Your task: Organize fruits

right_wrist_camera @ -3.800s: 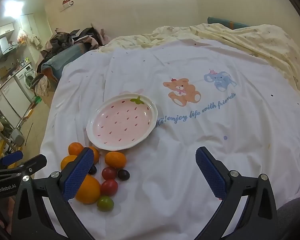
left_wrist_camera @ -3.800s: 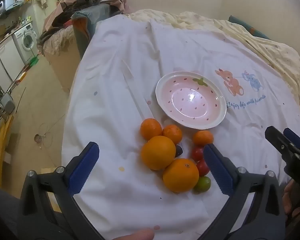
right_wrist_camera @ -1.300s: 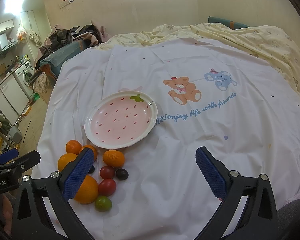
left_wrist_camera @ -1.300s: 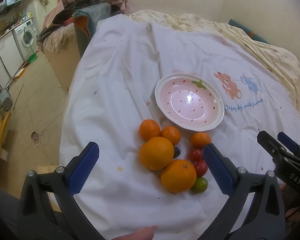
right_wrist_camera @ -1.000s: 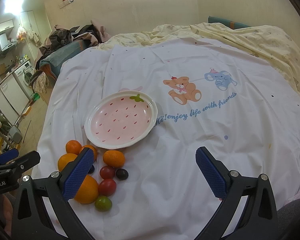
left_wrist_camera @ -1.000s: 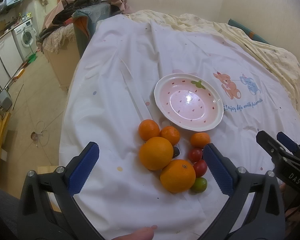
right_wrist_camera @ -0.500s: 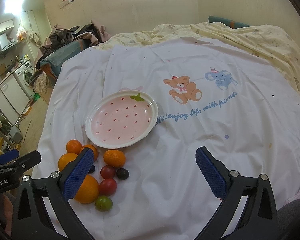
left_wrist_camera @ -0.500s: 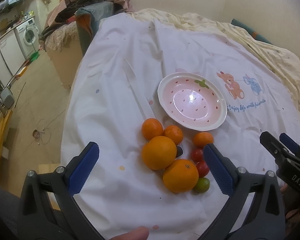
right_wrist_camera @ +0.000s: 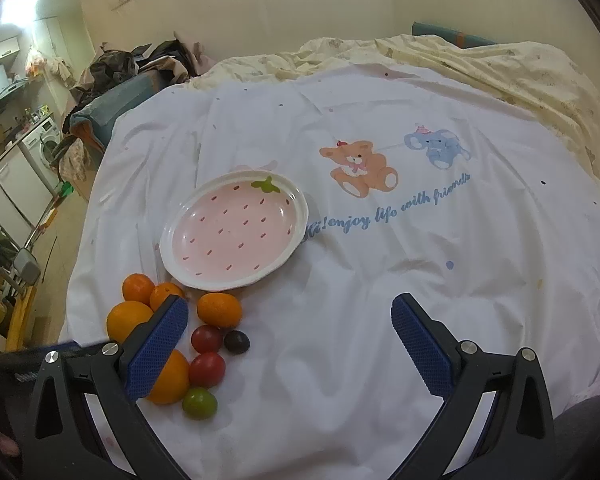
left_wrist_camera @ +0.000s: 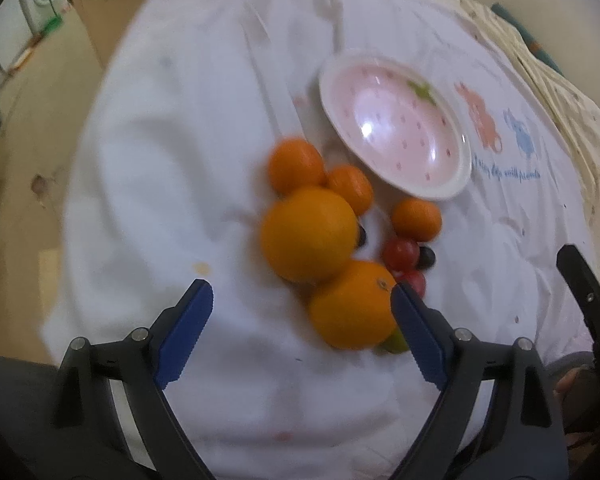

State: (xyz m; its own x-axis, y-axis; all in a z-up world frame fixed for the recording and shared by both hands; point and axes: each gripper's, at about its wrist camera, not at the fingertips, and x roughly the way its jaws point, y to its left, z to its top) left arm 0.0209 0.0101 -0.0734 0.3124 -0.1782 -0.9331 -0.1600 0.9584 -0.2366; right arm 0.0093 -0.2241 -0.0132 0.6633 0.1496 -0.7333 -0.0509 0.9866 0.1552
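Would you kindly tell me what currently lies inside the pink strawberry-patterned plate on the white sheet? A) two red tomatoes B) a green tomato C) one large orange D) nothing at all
D: the pink plate shows only its own printed pattern, while the oranges and the tomatoes all sit on the white sheet beside it.

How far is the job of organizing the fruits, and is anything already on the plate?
Nothing looks done yet: the pink plate is bare. All the fruit lies in a cluster on the white sheet beside it. In hand: the left gripper, jaws just closing a little but holding nothing, is over the nearest large orange. The right gripper is open. Every fruit is left to move.
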